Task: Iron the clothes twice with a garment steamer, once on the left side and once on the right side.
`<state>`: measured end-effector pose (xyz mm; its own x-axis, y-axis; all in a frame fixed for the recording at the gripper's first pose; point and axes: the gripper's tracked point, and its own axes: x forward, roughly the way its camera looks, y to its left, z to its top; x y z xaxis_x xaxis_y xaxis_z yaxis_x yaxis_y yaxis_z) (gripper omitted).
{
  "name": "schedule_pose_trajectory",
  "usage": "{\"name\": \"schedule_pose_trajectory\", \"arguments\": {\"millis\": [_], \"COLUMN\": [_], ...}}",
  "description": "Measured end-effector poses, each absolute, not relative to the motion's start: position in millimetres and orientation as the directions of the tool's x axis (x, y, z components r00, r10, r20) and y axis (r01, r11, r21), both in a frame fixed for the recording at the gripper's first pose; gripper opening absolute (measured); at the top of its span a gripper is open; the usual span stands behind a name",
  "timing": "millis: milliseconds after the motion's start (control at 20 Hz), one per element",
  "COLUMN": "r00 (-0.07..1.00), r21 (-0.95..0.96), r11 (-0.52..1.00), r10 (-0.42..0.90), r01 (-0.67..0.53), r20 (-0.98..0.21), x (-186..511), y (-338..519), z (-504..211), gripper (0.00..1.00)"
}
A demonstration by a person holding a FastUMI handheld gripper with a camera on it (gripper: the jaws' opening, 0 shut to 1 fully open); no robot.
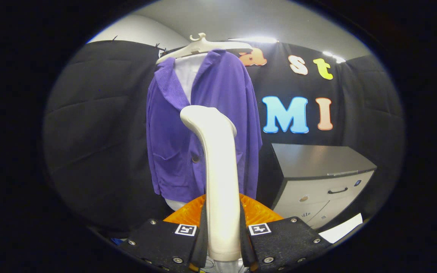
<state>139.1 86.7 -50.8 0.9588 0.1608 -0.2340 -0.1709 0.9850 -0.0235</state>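
Jaws clamped on steamer (pixel 218 178) handle (upright), purple jacket (pixel 203 129) beyond

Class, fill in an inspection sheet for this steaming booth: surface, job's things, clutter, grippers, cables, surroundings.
Surface: nothing seen.
Job's things: purple jacket hangs on a white hanger over a white garment; white garment steamer stands upright between the fingers, its head in front of the jacket.
Clutter: white sheet of paper below the cabinet.
Grippers: hand-held gripper shut on the garment steamer's handle, both fingers pressing.
Cables: nothing seen.
Surroundings: grey drawer cabinet beside the jacket; black cloth wall behind.
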Motion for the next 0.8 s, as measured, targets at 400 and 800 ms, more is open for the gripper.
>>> {"name": "schedule_pose_trajectory", "arguments": {"millis": [400, 800], "r00": [0.978, 0.966], "r21": [0.007, -0.008], "r11": [0.978, 0.981], "r10": [0.208, 0.192], "r01": [-0.208, -0.193], "r20": [0.011, 0.172], "x": [180.6, 209.5], "y": [140.3, 201.7], "z": [65.7, 127.0], "gripper": [0.35, 0.36]}}
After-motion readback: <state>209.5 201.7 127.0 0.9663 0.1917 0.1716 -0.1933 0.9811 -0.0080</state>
